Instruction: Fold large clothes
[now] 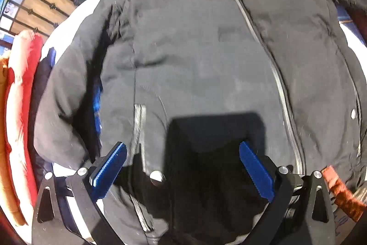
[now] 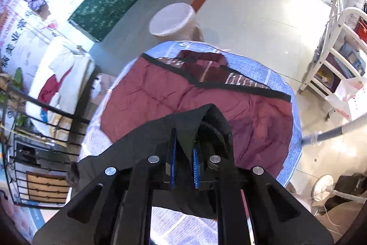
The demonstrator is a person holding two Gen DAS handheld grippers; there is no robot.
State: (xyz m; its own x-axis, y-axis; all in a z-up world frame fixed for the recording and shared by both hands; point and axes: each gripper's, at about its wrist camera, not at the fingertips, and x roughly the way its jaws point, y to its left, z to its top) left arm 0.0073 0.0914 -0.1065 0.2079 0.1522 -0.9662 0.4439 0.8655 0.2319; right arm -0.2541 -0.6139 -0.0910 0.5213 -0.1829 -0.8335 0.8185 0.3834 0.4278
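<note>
Blue pads on my left claw (image 1: 182, 172) are standing wide apart, and nothing is sitting between them. I am holding this claw just above a big black jacket (image 1: 195, 56). It is lying spread out flat with its front up. Its zipper (image 1: 257, 38) is running up the middle, closed as far as I can see. One sleeve (image 1: 66, 93) is lying along the side, not folded in. White cloth (image 1: 68, 24) is peeking out under the jacket, and something red (image 1: 19, 93) is lying beside it.

Looking along my right claw (image 2: 184, 160), I am seeing its two fingers squeezed almost together. They are pinching a piece of black cloth (image 2: 146, 137), which I think is part of the same jacket, maybe its other sleeve. That cloth is lifting up off the table. Under it a dark red jacket (image 2: 160, 98) is lying on a blue cloth (image 2: 257, 66) over the table.

I think the folding is only just starting. Both sleeves and the body are waiting to be folded.
</note>
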